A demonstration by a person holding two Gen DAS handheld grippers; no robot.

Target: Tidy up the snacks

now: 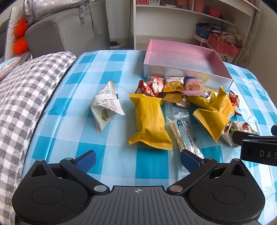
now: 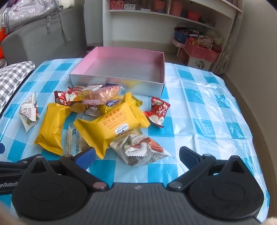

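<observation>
blue-checked tablecloth [image 2: 199,107] under snacks [image 2: 110,121], white shelves [image 2: 138,13] behind

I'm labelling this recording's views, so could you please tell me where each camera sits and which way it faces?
Left wrist: on the left claw, low over the table's near left, facing the pink box; the right claw intrudes at right.
Right wrist: on the right claw, further right, facing the same box.
Shared: box, yellow packet, checked tablecloth.

Spread right tongs [image 2: 136,156] over pecan packet [image 2: 140,148], pink-lined box [image 2: 119,77] beyond.
</observation>
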